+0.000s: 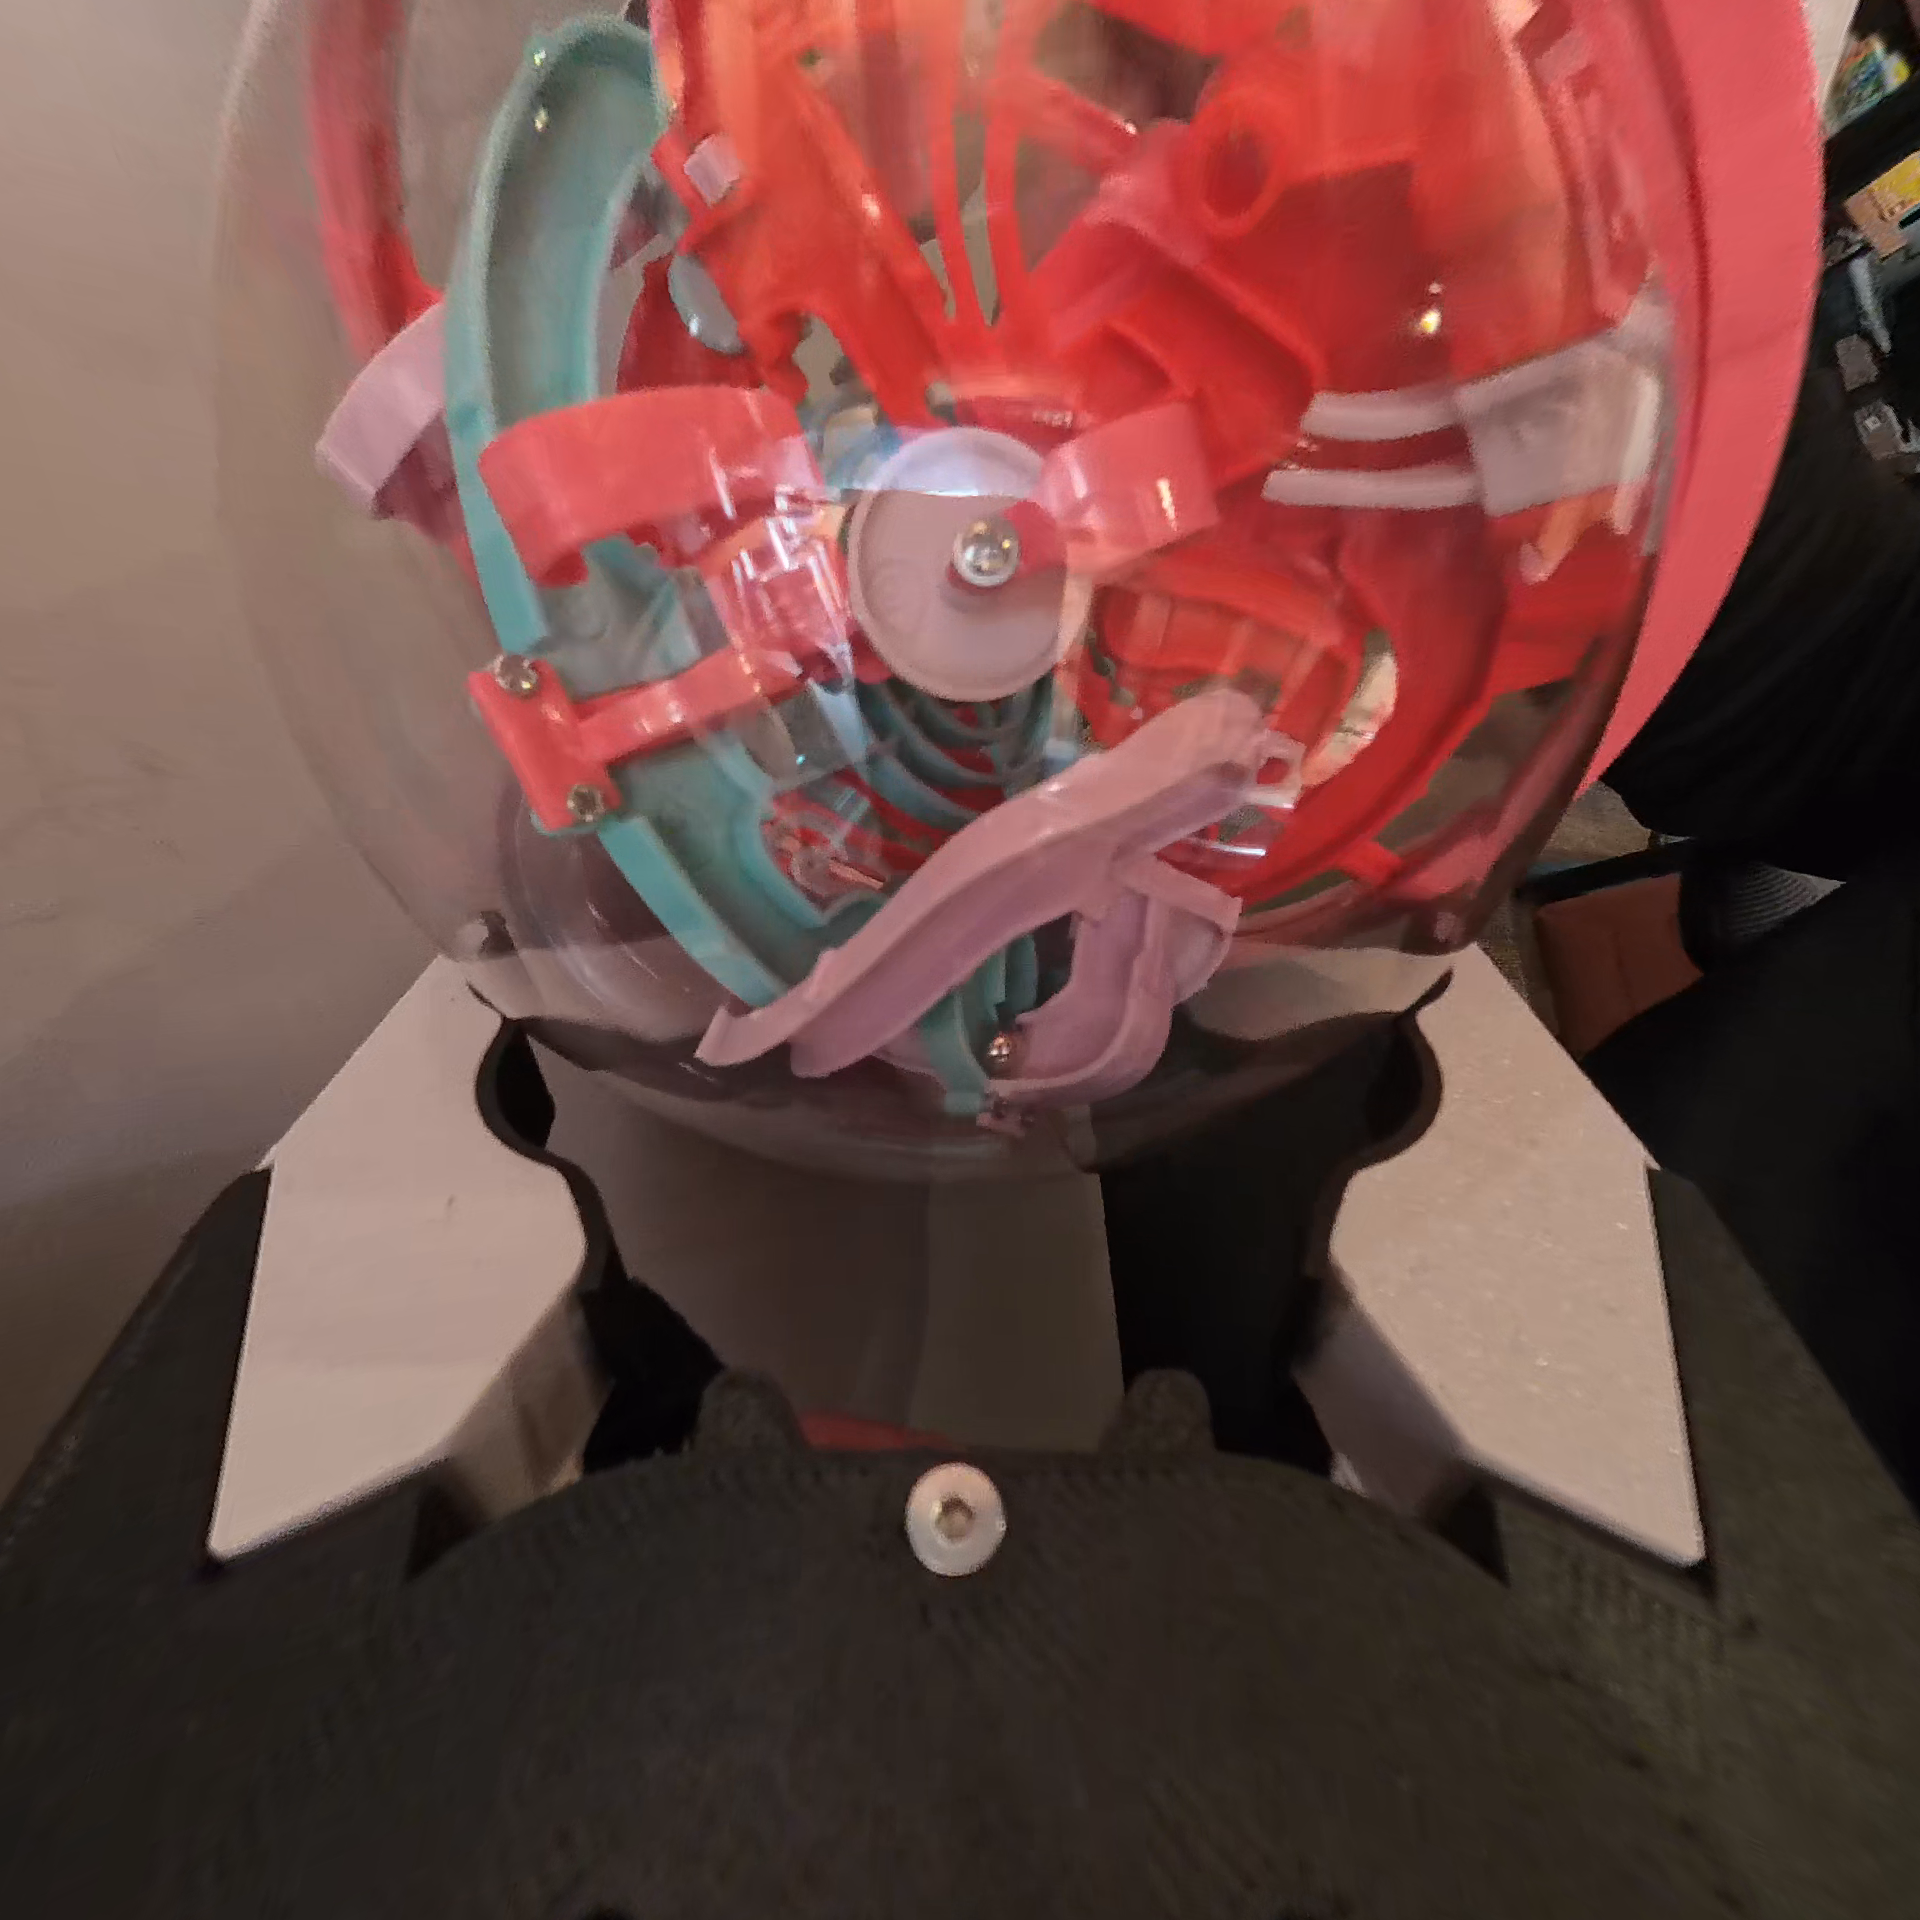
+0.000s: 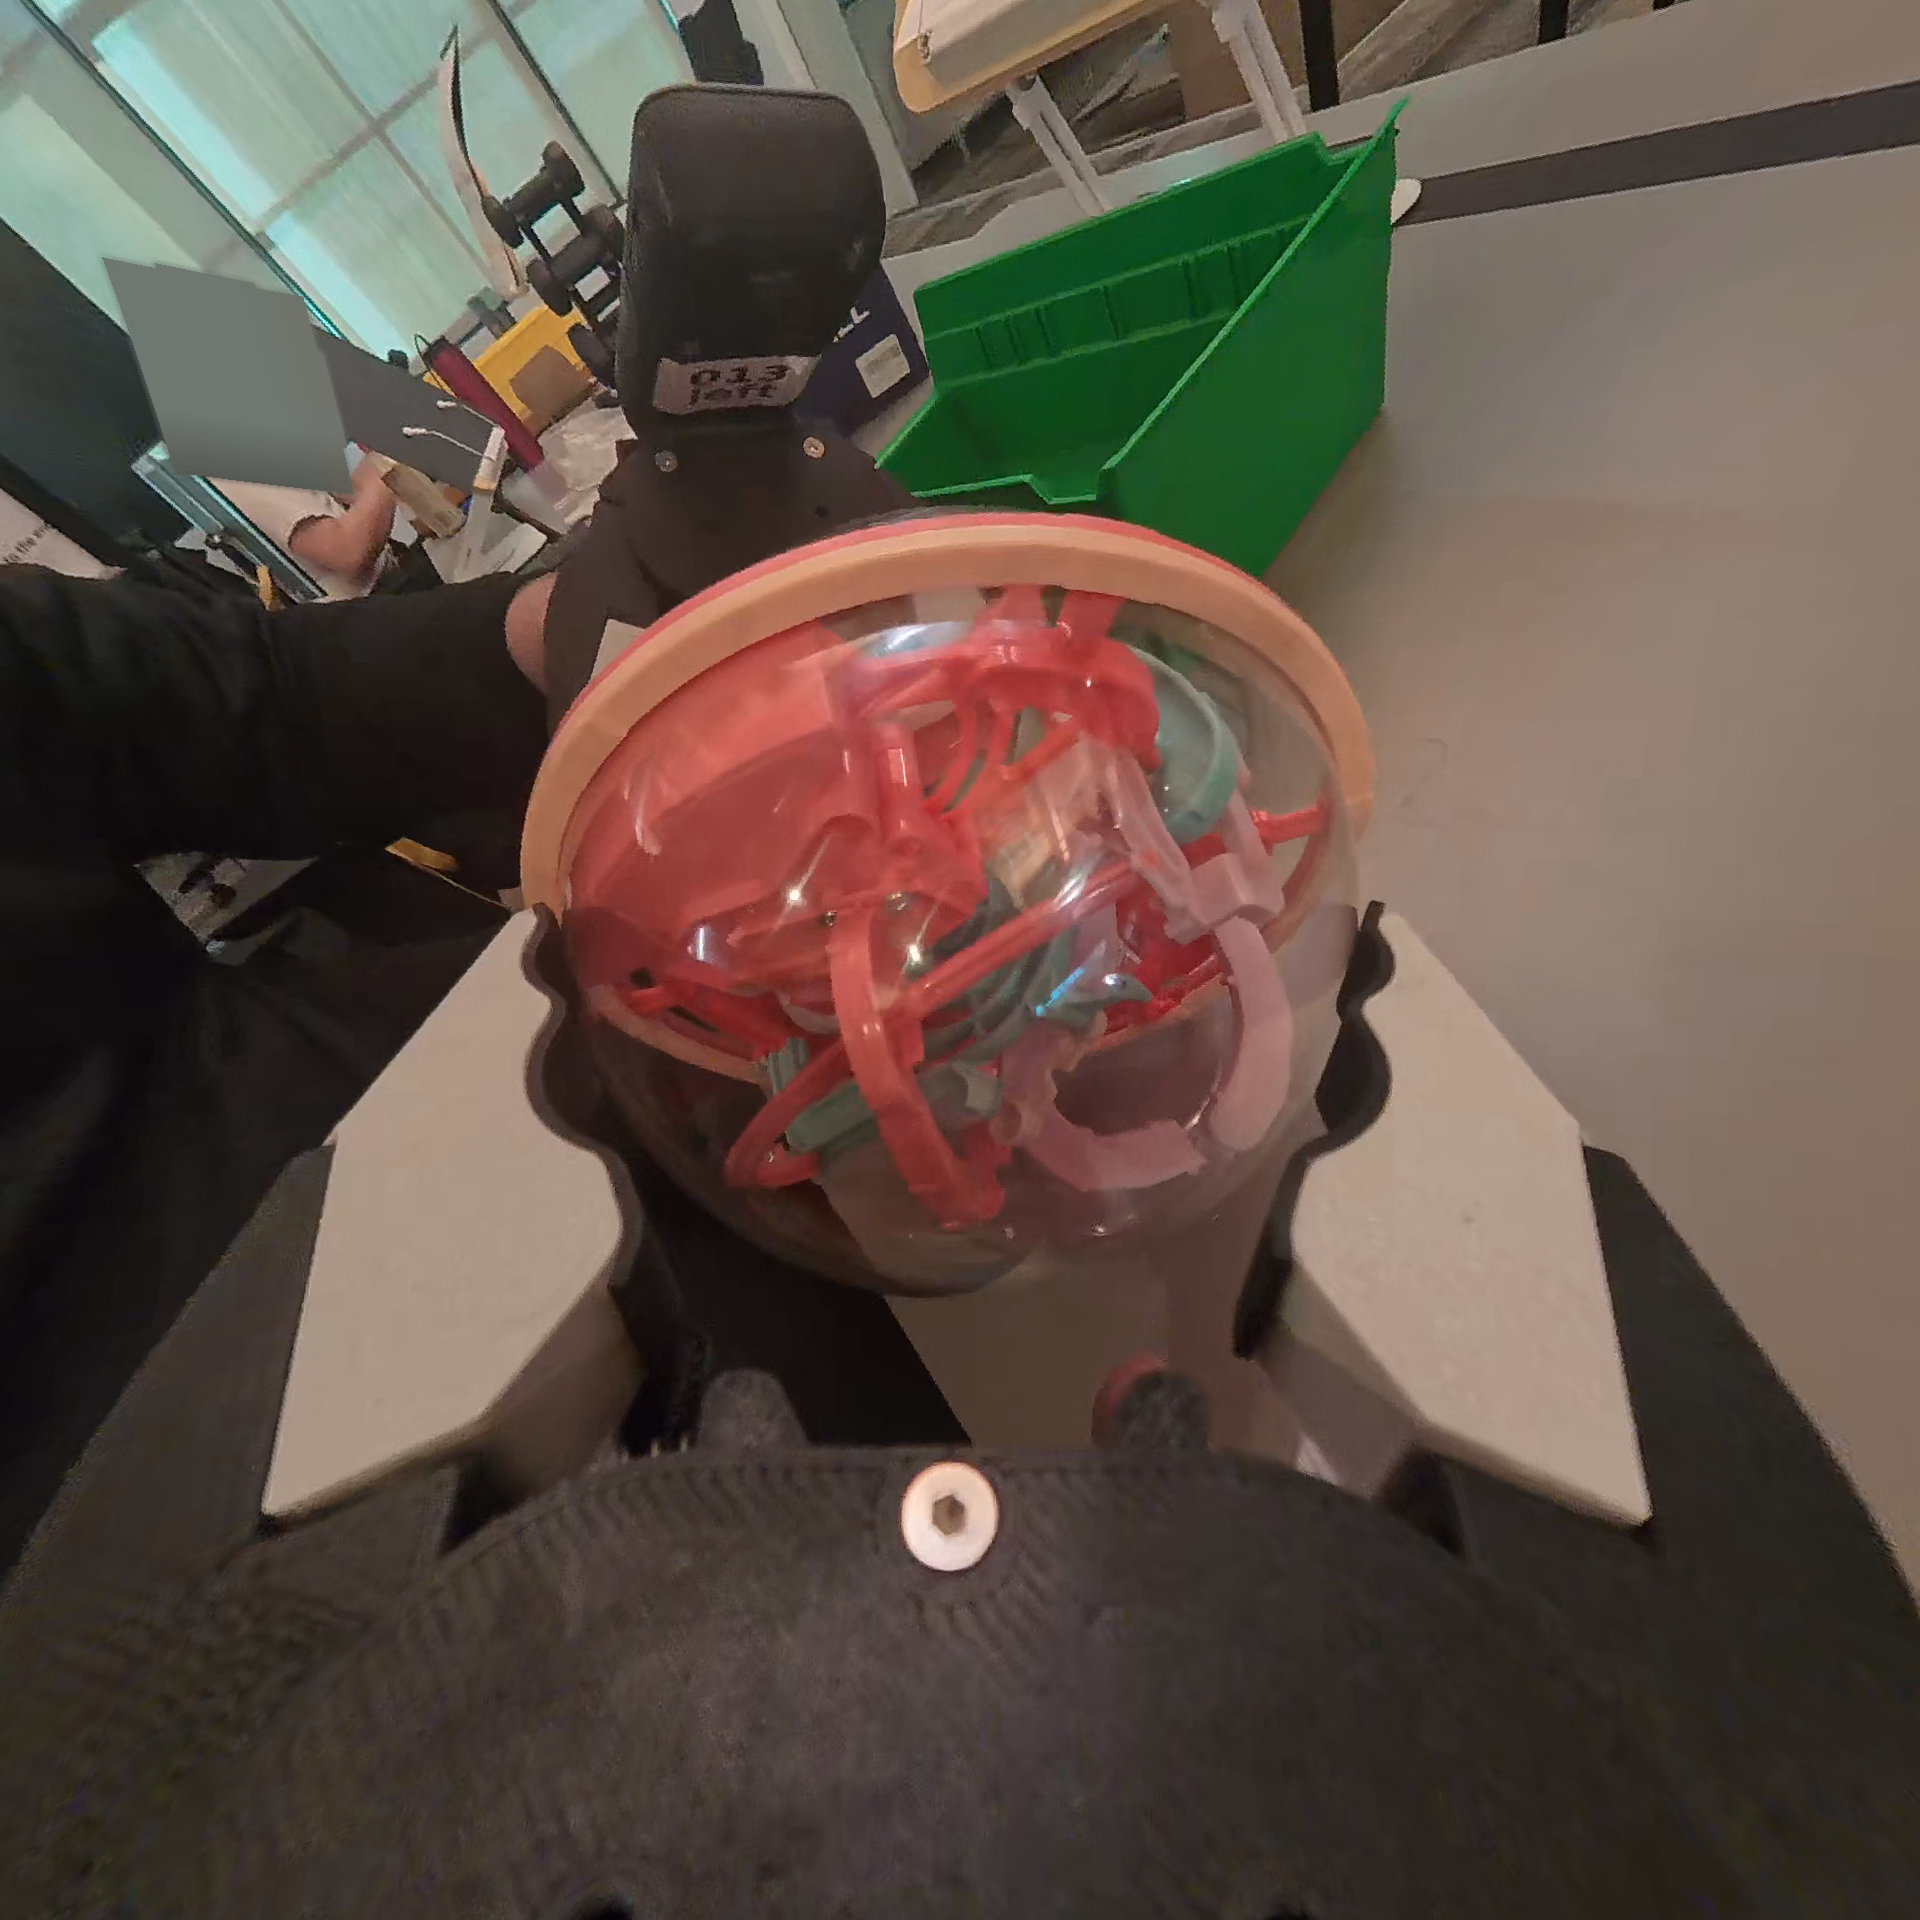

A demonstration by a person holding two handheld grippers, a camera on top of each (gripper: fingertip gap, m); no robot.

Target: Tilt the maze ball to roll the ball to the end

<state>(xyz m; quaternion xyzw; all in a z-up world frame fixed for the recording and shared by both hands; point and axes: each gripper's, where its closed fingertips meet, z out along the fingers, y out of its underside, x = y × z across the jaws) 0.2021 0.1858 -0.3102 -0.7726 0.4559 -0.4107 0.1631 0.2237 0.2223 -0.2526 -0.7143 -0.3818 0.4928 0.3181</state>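
The maze ball [image 1: 1039, 468] is a clear sphere with red, teal and lilac tracks inside and a pink ring around its middle. It fills the left wrist view. My left gripper [image 1: 956, 1049] is shut on its lower part, with the white fingers [image 1: 416, 1195] on either side. In the right wrist view the maze ball [image 2: 935, 883] sits between the fingertips of my right gripper [image 2: 956, 966], which is shut on it from the opposite side. The left gripper [image 2: 748, 343] shows behind the sphere. I cannot pick out the small rolling ball among the tracks.
A green plastic bin [image 2: 1164, 353] stands on the grey table [image 2: 1662, 623] behind and to the right of the sphere. A black sleeve [image 2: 260, 727] reaches in from the left. A seated person and clutter are far back left. A pale wall [image 1: 125, 520] lies left of the sphere.
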